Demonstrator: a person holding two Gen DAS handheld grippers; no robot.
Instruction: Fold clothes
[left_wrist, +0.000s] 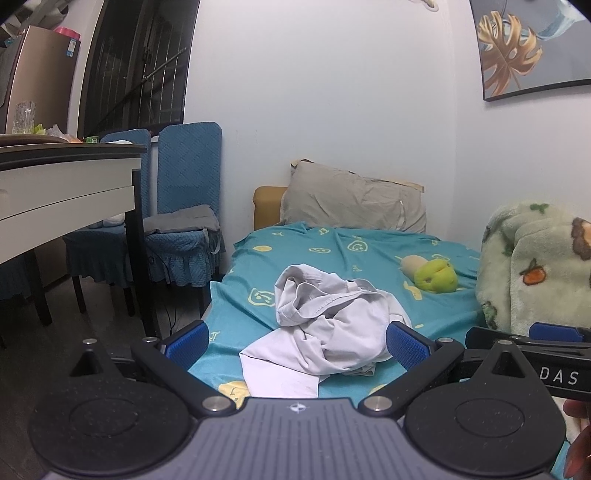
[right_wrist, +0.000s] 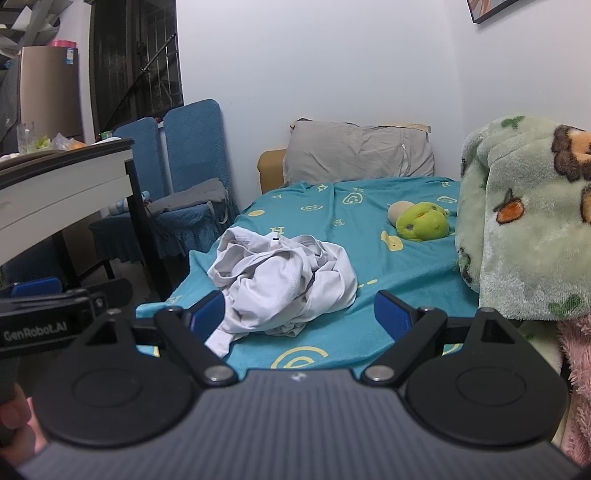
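Between the blue pads of the left claw (left_wrist: 297, 341), which stands wide and holds nothing, a crumpled pale grey garment (left_wrist: 328, 328) shows on the bed. The right claw (right_wrist: 299, 314) also stands wide and empty; its left pad (right_wrist: 208, 314) sits in front of the garment's near edge, and whether it touches the cloth cannot be told. Both claws hang side by side above the foot of the bed and point slightly downward. In the left wrist view, the right claw's black body appears at the right edge; in the right wrist view, the left claw's body appears at the left edge.

The garment lies in a loose heap on the near half of the bed, on a teal sheet (left_wrist: 332, 251) printed with yellow smiley faces. One flat white flap extends toward the foot of the bed.

Beyond the garment, toward the right, a green plush toy (left_wrist: 436, 277) lies on the sheet, well apart from the garment. A grey pillow (left_wrist: 354, 199) leans against the wall at the head of the bed. A pale green fleece blanket (right_wrist: 524, 221) with animal prints is bunched at the bed's right side.

Left of the bed stand two chairs with blue covers (left_wrist: 188, 177) and a white tabletop (left_wrist: 70, 170) carrying a glass (left_wrist: 24, 116).
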